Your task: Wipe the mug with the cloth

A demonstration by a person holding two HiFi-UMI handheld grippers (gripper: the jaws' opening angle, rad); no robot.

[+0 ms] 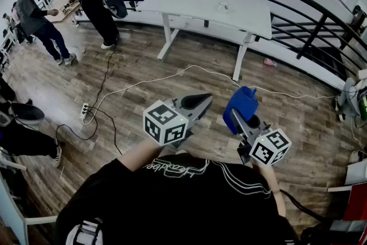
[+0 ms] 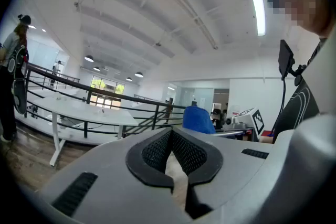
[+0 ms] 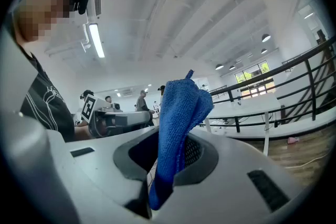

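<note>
right gripper view: blue cloth (image 3: 180, 107) nipped in the right tongs (image 3: 167, 168), left tongs (image 2: 172, 150) shut and empty, no mug in sight
the right tongs are clamped on a lower fold of the cloth, whose bunched top stands up past the tips, in the air above the wooden floor (image 1: 143, 94) and resting on nothing. the left tongs are pressed together with nothing between them. the cloth looks light, soft and limp, likely to flop and bunch, so a pinch on a gathered fold suits it. the mug shows in no view; it is probably hard, smooth and breakable, best taken by its handle or wall.
</note>
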